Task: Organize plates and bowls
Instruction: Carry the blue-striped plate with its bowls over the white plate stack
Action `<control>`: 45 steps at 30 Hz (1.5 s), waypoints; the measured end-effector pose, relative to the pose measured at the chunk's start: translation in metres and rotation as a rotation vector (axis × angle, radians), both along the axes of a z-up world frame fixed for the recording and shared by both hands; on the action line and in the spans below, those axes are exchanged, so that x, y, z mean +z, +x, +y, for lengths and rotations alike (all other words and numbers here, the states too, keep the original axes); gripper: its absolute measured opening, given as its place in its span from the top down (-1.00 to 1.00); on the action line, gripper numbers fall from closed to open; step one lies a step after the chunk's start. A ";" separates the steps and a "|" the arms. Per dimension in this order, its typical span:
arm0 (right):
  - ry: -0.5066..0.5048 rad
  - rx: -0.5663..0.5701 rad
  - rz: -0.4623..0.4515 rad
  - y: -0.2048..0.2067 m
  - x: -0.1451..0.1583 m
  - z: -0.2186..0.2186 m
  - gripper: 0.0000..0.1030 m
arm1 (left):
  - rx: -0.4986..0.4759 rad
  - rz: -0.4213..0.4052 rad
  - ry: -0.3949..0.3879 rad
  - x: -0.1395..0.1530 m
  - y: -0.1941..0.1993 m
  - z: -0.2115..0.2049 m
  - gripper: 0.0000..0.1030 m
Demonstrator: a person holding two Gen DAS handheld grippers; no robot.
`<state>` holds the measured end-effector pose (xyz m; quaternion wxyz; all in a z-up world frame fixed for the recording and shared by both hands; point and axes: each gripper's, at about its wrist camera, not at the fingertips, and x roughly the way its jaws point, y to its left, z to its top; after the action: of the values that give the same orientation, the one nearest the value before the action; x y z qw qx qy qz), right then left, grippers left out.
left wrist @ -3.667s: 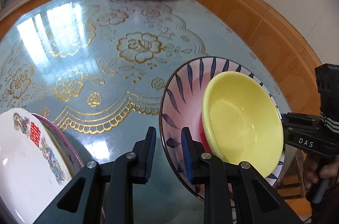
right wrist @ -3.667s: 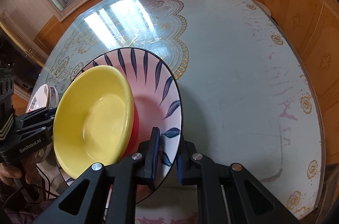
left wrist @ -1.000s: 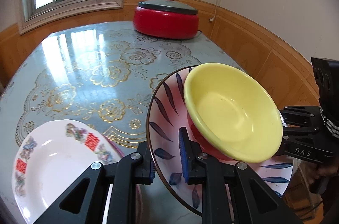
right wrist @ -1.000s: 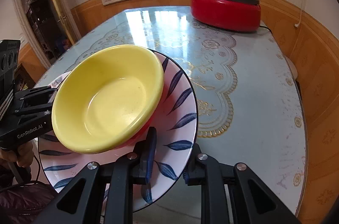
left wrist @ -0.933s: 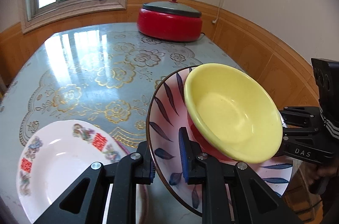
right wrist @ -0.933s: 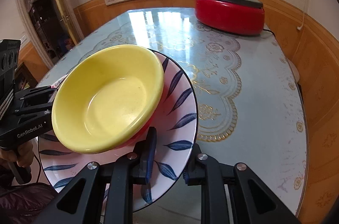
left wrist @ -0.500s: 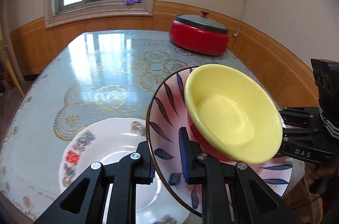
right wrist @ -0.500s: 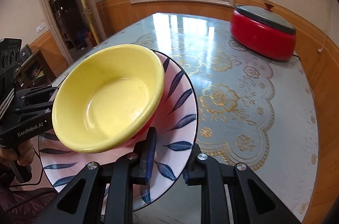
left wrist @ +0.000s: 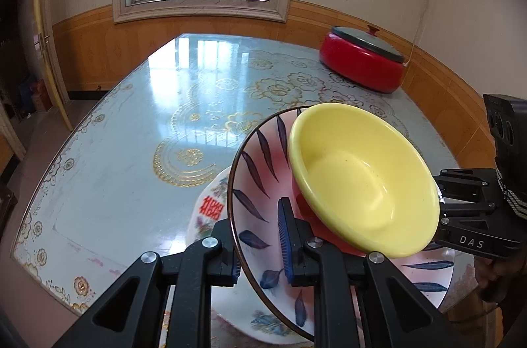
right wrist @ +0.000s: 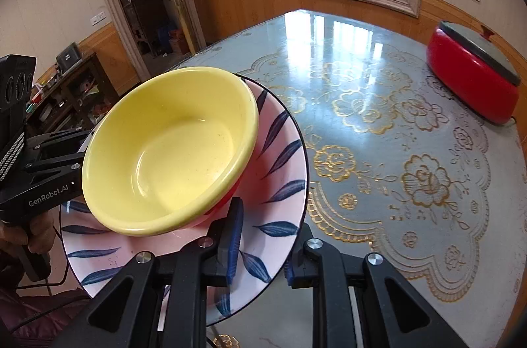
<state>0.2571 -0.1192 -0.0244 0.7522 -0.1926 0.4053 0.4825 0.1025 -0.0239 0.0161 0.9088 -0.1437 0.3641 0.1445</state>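
A pink plate with blue leaf marks (left wrist: 260, 183) (right wrist: 280, 163) carries a yellow bowl (left wrist: 359, 180) (right wrist: 171, 150) that sits on a red bowl (left wrist: 316, 216) (right wrist: 220, 206). My left gripper (left wrist: 258, 246) is shut on the plate's left rim. My right gripper (right wrist: 262, 246) is shut on its right rim. Both hold it in the air, tilted. Below it, in the left wrist view, a white plate with red characters (left wrist: 207, 209) lies on the table, partly hidden.
A round table with a blue and gold patterned cloth (left wrist: 138, 157) (right wrist: 411, 150) spreads ahead. A red lidded cooker (left wrist: 362, 65) (right wrist: 474, 84) stands at the far right. The table's near edge (left wrist: 39, 285) runs at lower left. A doorway and shelf (right wrist: 138, 12) lie left.
Both grippers have lifted the plate with its bowls higher and carried it left. The white plate now lies under it. More of the room and window shows.
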 end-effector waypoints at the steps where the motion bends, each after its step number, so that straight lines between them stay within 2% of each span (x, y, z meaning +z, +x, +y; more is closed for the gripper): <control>1: -0.005 0.004 0.003 -0.001 -0.003 0.003 0.62 | 0.003 0.003 -0.003 -0.003 -0.002 0.002 0.65; 10: -0.053 -0.005 0.016 -0.007 -0.022 0.019 0.62 | -0.002 0.031 -0.024 -0.025 -0.006 0.013 0.65; 31: -0.084 -0.065 0.005 -0.010 -0.041 0.031 0.61 | -0.045 0.052 -0.031 -0.040 0.000 0.018 0.65; 45: -0.096 -0.094 -0.046 -0.018 -0.045 0.035 0.61 | -0.068 0.061 -0.045 -0.047 0.003 0.024 0.65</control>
<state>0.2386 -0.0845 -0.0698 0.7730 -0.2205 0.4192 0.4222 0.1056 -0.0002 -0.0311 0.8983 -0.1472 0.3992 0.1098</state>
